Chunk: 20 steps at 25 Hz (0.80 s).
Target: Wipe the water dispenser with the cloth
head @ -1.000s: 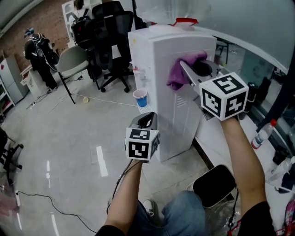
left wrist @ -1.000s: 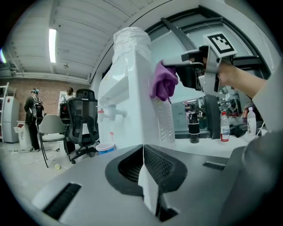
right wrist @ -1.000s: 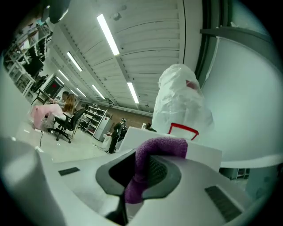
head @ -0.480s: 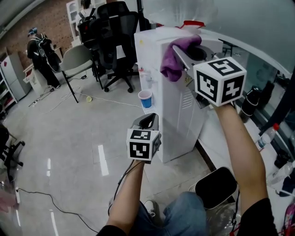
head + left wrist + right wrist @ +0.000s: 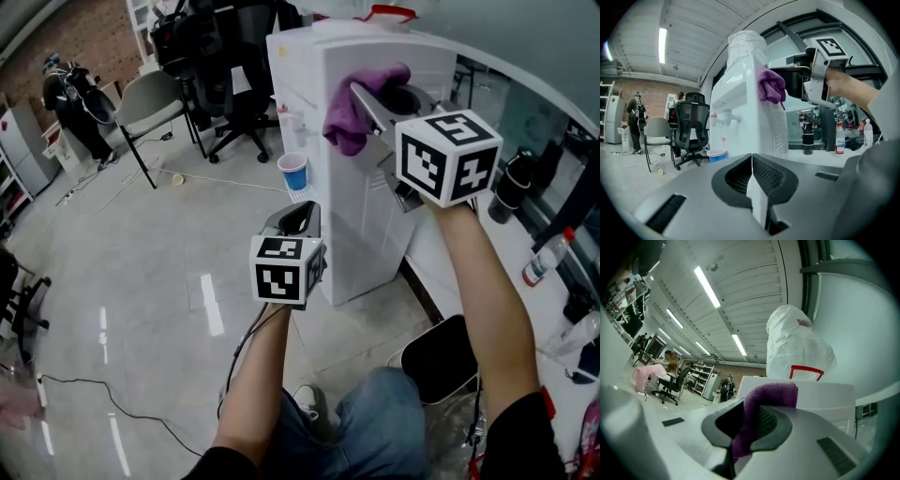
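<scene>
Cloth (image 5: 769,397) clamped between right tongs (image 5: 750,423)

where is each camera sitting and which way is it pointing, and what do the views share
Head view: on the person's head, looking steeply down at the water dispenser; shows both arms, the left tool and the right tool.
Left gripper view: on the left tool, low, looking along its shut jaws up the dispenser's side; the person's right hand shows.
Right gripper view: on the right tool, looking across the dispenser's top at the bagged bottle, jaws shut on the purple cloth.
Shared: all three show cloth and dispenser.
</scene>
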### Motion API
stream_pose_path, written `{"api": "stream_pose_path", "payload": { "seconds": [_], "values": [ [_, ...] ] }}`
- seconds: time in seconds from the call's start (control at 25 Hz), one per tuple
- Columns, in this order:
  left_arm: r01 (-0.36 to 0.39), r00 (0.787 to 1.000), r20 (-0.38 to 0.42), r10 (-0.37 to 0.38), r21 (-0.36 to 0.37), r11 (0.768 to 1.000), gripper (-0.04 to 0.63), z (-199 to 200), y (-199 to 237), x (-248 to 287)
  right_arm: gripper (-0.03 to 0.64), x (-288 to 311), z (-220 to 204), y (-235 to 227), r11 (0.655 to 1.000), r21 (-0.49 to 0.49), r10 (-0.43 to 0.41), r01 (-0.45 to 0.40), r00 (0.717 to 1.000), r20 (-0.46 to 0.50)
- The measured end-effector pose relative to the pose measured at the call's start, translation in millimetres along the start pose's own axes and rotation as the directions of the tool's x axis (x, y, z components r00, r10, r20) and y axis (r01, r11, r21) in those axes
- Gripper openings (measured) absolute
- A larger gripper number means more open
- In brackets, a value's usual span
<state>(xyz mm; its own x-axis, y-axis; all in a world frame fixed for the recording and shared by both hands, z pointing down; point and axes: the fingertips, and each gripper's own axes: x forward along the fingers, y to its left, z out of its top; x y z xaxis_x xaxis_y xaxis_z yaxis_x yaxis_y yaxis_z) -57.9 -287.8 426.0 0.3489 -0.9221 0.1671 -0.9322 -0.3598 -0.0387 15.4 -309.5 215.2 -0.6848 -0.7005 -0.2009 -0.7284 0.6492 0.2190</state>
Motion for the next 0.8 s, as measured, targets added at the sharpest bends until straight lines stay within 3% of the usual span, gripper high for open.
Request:
{"api": "stream_pose_path", "payload": {
  "seconds": [0.8],
  "values": [
    [-0.001,1.0,-0.019,0.001,0.012,1.0,0.028,-13.1,4.1,2.1,0.04,-26.9,-154.7,25.3,0.979,0.194,-0.03,0.055,0.991,-0.13]
  ]
}}
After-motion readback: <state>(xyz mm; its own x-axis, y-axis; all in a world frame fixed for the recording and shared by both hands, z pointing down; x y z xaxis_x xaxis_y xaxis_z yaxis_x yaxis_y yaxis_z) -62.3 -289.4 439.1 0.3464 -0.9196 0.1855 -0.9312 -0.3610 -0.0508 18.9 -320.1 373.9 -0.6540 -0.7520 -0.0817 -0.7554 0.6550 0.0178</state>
